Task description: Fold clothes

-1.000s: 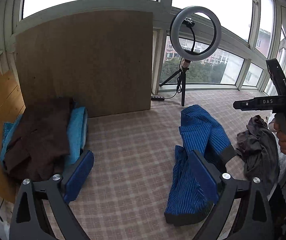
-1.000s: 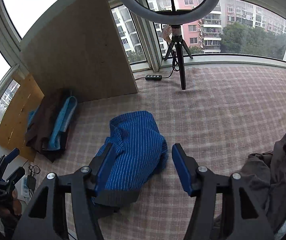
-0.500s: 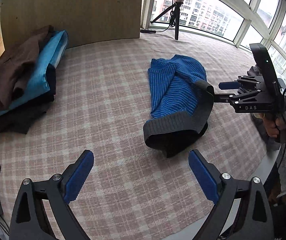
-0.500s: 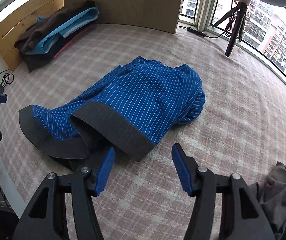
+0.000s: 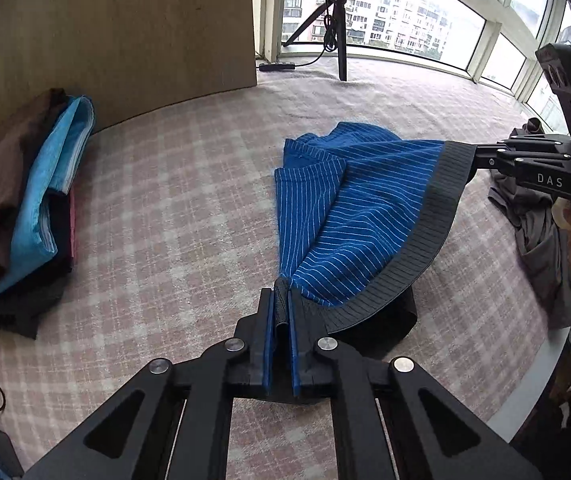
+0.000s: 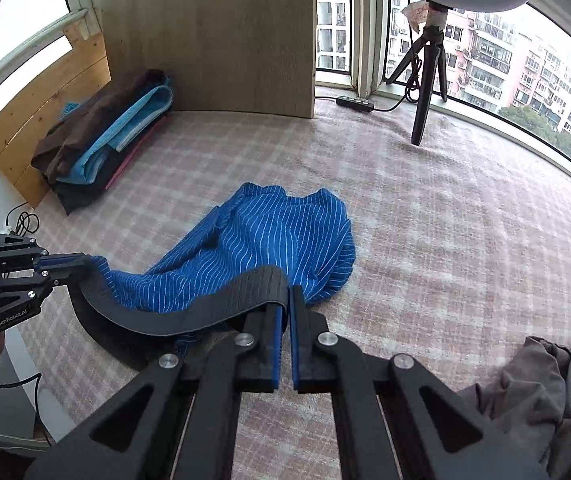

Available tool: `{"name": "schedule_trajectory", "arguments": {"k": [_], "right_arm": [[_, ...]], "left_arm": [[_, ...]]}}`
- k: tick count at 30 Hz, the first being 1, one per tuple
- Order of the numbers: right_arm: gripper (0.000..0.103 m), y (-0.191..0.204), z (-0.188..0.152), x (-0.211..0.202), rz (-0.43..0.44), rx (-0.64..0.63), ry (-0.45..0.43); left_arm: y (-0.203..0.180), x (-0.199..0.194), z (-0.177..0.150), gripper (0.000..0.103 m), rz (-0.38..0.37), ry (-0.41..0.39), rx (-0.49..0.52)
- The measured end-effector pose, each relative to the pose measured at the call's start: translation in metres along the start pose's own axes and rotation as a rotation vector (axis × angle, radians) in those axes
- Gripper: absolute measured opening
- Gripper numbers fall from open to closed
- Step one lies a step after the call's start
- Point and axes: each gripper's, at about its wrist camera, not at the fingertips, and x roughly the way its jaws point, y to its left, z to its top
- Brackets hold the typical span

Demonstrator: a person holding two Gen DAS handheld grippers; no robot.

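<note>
A blue garment with thin white stripes [image 5: 349, 204] [image 6: 269, 240] and a wide dark grey ribbed waistband [image 5: 425, 240] [image 6: 189, 312] lies partly on the pink checked cloth. My left gripper [image 5: 281, 300] is shut on one end of the waistband. My right gripper [image 6: 287, 300] is shut on the other end, and it also shows in the left wrist view at the far right [image 5: 473, 156]. The band hangs in a curve between the two, lifted off the surface. In the right wrist view my left gripper [image 6: 85, 260] shows at the left edge.
A stack of folded clothes, brown over light blue [image 5: 25, 200] [image 6: 105, 140], lies at the left by a wooden board [image 5: 125, 32]. Crumpled grey clothes [image 5: 533, 224] [image 6: 545, 392] lie at the right. A ring-light tripod [image 6: 425, 80] and power strip [image 6: 355, 102] stand by the windows.
Both grippers were open half a second ago; now each is shut on an end of the waistband. The garment's front edge has been lifted and spread between them.
</note>
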Motion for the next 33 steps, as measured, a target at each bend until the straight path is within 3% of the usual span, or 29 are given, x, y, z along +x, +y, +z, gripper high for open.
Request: {"name": "schedule_trajectory", "arguments": {"k": [4, 6, 11, 14, 16, 20, 23, 27, 30, 33], "right_arm": [[0.003, 0.005, 0.027, -0.075, 0.064, -0.015, -0.134], [0.003, 0.016, 0.041, -0.110, 0.074, -0.050, -0.204], [0.003, 0.039, 0.070, -0.168, 0.134, -0.090, -0.310], [0.003, 0.040, 0.081, -0.176, 0.138, -0.087, -0.324], [0.003, 0.034, 0.084, -0.164, 0.128, -0.059, -0.294], [0.003, 0.013, 0.091, -0.096, 0.126, 0.023, -0.157], [0.003, -0.011, 0.092, -0.022, 0.048, 0.113, -0.003], [0.003, -0.042, 0.082, 0.054, -0.036, 0.217, 0.160], [0.004, -0.057, 0.070, 0.071, -0.027, 0.264, 0.192], [0.004, -0.065, 0.061, 0.068, -0.033, 0.264, 0.183]], "left_arm": [[0.032, -0.073, 0.018, 0.006, -0.093, -0.124, -0.115], [0.039, -0.112, 0.029, 0.006, -0.098, -0.191, -0.116], [0.050, -0.090, 0.048, 0.006, -0.054, -0.137, -0.122], [0.056, -0.075, 0.059, 0.006, -0.027, -0.103, -0.126], [0.060, -0.066, 0.067, 0.006, -0.009, -0.080, -0.129], [0.069, -0.047, 0.082, 0.007, 0.026, -0.035, -0.133], [0.075, -0.032, 0.094, 0.027, 0.053, -0.001, -0.137], [0.089, 0.001, 0.089, 0.027, 0.052, 0.072, -0.188], [0.091, 0.007, 0.072, 0.029, 0.017, 0.097, -0.190], [0.086, 0.000, 0.047, 0.047, 0.015, 0.109, -0.186]]}}
